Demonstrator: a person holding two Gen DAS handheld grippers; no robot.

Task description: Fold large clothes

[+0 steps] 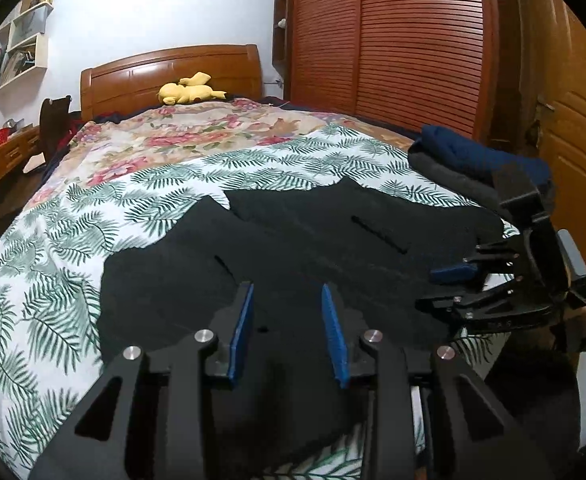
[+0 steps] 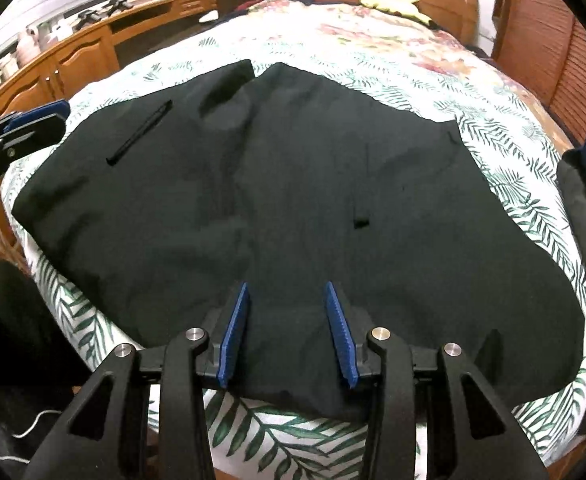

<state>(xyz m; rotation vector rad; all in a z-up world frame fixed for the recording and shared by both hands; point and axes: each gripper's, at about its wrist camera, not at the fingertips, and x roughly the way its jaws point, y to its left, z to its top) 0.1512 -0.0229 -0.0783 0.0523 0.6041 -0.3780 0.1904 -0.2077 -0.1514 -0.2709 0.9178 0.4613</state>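
lying beneath parted fingers point(image 2: 287, 300), black garment point(image 2: 293, 184)

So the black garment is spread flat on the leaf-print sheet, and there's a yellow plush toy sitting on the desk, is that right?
Not quite. The black garment does lie flat on the leaf-print sheet, but the yellow plush toy rests at the bed's headboard, as the left wrist view shows.

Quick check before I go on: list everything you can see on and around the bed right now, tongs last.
Black garment: one, spread flat on the near bed.
Leaf-print sheet: one, white and green, under the garment.
Floral cover: one, pink and beige, far half of the bed.
Folded clothes: a pile, navy on grey, right bed edge.
Plush toy: one, yellow, by the headboard.
Wardrobe: one, brown, slatted, right of the bed.
Left tongs: open, blue pads, over the garment.
Right tongs: open, blue pads, over the garment.
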